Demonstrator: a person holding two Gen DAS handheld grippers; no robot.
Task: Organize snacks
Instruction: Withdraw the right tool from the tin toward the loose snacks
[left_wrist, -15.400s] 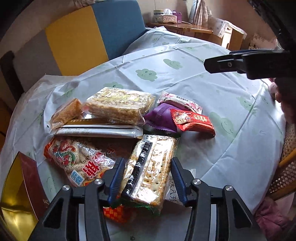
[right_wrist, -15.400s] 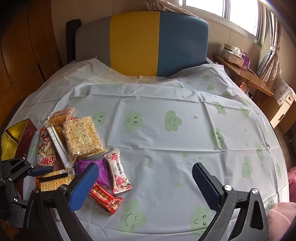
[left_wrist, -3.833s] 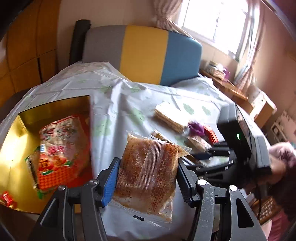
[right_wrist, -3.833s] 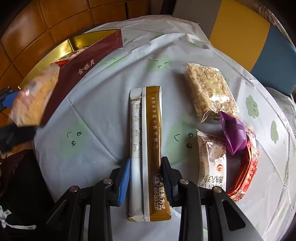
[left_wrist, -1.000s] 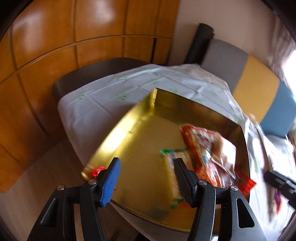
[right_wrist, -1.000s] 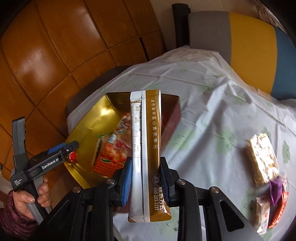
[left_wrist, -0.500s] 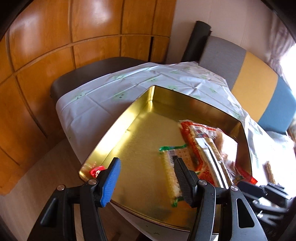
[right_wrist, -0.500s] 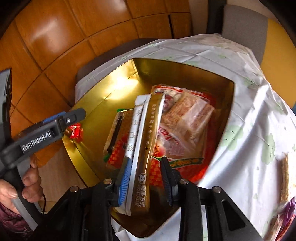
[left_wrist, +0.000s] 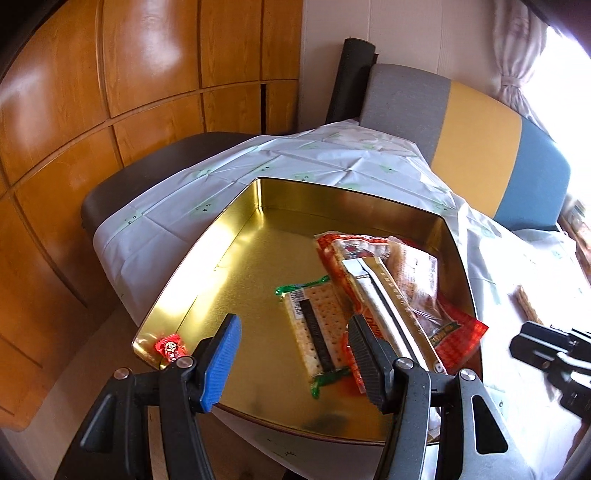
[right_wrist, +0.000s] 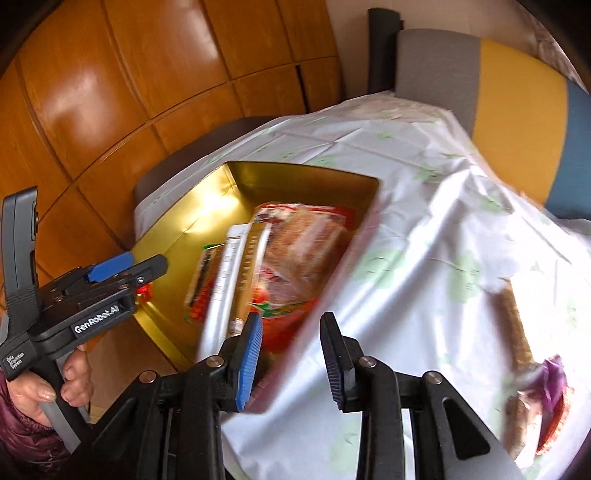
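A gold tin box (left_wrist: 229, 266) sits at the table's near left corner. In it lie a cracker packet (left_wrist: 314, 325), a red snack bag (left_wrist: 454, 332), a brown snack packet (left_wrist: 413, 273), a long gold and white packet (left_wrist: 388, 299) on top, and a small red candy (left_wrist: 170, 348). My left gripper (left_wrist: 291, 358) is open and empty over the box's near edge. My right gripper (right_wrist: 291, 354) is open and empty above the box's right wall (right_wrist: 354, 243), with the long packet (right_wrist: 236, 273) lying in the box.
More snacks lie on the white cloud-print tablecloth (right_wrist: 424, 206) at the right: a rice cracker packet (right_wrist: 517, 321) and a purple packet (right_wrist: 554, 380). A grey, yellow and blue sofa back (left_wrist: 472, 147) stands behind. Wooden wall panels (left_wrist: 110, 92) are at the left.
My right gripper has opened and let go of the long gold and white packet, which now lies in the box. The right gripper has pulled back to the right. The left gripper has stayed open.
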